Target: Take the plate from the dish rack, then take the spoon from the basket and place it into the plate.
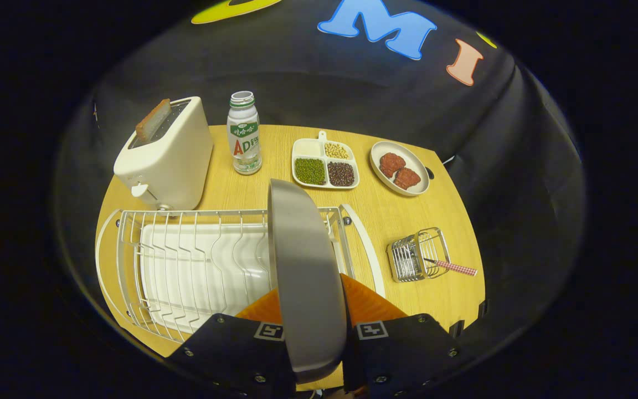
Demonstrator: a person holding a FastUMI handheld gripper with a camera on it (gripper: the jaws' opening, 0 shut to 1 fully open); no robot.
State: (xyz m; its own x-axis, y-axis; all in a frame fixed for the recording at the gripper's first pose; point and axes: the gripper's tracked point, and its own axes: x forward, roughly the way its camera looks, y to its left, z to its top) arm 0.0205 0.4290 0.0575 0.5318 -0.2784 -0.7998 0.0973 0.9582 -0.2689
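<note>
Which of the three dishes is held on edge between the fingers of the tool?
The grey plate: it stands on edge, clamped by the tool over the rack. The divided dish and the oval plate lie flat beyond it.

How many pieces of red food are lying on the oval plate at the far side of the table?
2. Both lie on the oval plate beside the divided tray: one nearer the tray, the other touching it, closer to the basket. None seems hidden.
</note>
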